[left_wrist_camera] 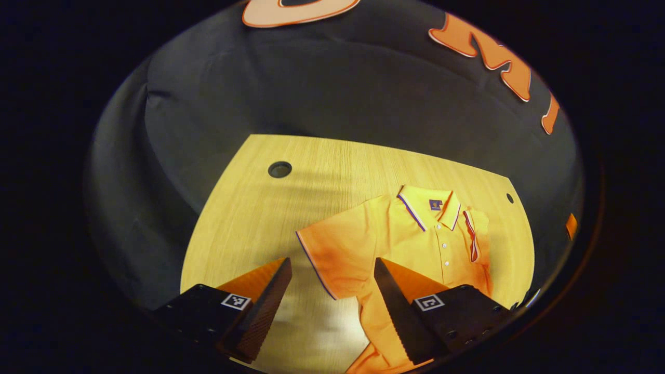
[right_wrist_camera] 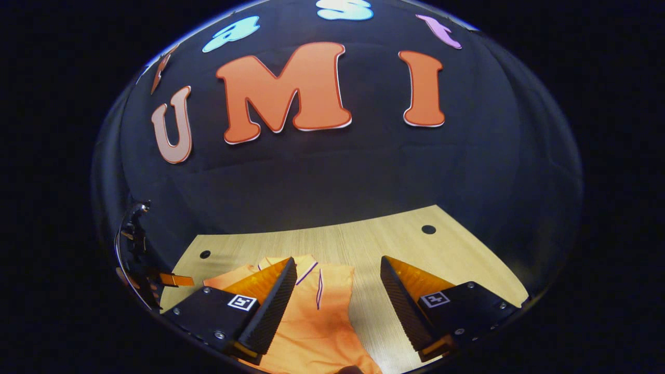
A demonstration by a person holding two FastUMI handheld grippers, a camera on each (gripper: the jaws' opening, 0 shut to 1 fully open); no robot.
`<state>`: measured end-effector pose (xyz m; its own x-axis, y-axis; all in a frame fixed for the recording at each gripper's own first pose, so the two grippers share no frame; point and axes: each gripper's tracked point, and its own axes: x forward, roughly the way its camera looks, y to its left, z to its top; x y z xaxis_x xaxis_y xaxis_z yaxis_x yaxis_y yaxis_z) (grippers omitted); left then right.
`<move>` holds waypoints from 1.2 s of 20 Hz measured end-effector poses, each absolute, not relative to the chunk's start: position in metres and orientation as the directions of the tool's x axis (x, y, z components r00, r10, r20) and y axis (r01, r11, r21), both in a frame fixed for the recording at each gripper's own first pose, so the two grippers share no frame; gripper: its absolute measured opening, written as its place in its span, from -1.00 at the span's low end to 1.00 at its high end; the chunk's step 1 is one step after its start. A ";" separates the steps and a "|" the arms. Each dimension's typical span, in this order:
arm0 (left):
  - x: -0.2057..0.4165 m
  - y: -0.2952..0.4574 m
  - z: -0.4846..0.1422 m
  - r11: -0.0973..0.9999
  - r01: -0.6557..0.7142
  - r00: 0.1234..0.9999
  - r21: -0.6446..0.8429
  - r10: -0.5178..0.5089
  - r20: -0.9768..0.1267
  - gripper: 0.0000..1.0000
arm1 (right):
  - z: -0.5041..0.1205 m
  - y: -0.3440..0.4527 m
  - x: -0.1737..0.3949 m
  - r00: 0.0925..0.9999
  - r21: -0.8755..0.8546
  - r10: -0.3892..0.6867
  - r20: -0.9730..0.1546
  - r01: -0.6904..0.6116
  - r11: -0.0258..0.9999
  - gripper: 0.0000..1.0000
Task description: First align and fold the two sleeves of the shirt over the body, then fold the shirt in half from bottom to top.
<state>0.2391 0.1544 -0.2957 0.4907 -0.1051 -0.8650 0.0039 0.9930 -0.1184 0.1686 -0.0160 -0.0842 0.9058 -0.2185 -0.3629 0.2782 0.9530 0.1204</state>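
Note:
An orange polo shirt [left_wrist_camera: 415,244] lies face up on the wooden table [left_wrist_camera: 249,218], its collar [left_wrist_camera: 428,206] toward the far side. In the left gripper view, one sleeve [left_wrist_camera: 332,254] lies spread out flat, while the other sleeve [left_wrist_camera: 475,234] lies folded over the body. My left gripper [left_wrist_camera: 332,262] hovers open above the spread sleeve, holding nothing. In the right gripper view, the shirt [right_wrist_camera: 322,322] lies under my right gripper [right_wrist_camera: 337,259], which is open and empty above the folded sleeve's trimmed hem [right_wrist_camera: 319,288].
The tabletop has round holes [left_wrist_camera: 279,169] [left_wrist_camera: 509,198] near its far corners, also seen as holes [right_wrist_camera: 428,229] [right_wrist_camera: 205,254] from the right. Bare wood [right_wrist_camera: 441,265] lies beside the shirt. The other gripper [right_wrist_camera: 137,259] shows at the left edge of the right gripper view.

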 end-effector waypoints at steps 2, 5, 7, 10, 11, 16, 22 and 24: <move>0.244 0.151 -0.310 0.995 0.008 0.439 -0.104 -0.097 -0.893 0.95 | -0.068 -0.020 0.151 0.913 0.089 -0.272 -0.305 0.312 0.946 0.97; 0.242 0.148 -0.337 0.994 -0.012 0.319 -0.110 -0.100 -0.942 0.95 | -0.055 -0.020 0.124 0.907 0.059 -0.319 -0.274 0.347 0.936 0.96; 0.244 0.147 -0.350 0.991 -0.016 0.262 -0.131 -0.122 -0.957 0.94 | -0.044 -0.020 0.108 0.907 0.054 -0.336 -0.254 0.360 0.931 0.96; 0.249 0.154 -0.375 0.996 -0.020 0.203 -0.082 -0.077 -0.976 0.94 | -0.035 -0.026 0.091 0.906 0.047 -0.360 -0.221 0.378 0.924 0.96; 0.249 0.153 -0.380 0.996 -0.033 0.182 -0.085 -0.078 -0.980 0.95 | -0.033 -0.027 0.084 0.904 0.041 -0.369 -0.215 0.386 0.921 0.96; 0.252 0.162 -0.401 0.997 -0.069 0.126 -0.016 -0.007 -0.992 0.63 | -0.030 -0.039 0.064 0.891 0.002 -0.410 -0.196 0.418 0.908 0.97; 0.263 0.143 -0.394 0.997 -0.067 0.146 -0.038 -0.028 -0.989 -0.12 | -0.034 -0.055 0.054 0.884 0.000 -0.424 -0.197 0.433 0.902 0.96; 0.264 0.132 -0.410 0.996 -0.074 0.168 -0.043 -0.030 -0.985 -0.72 | -0.039 -0.061 0.052 0.878 -0.005 -0.428 -0.211 0.437 0.899 0.96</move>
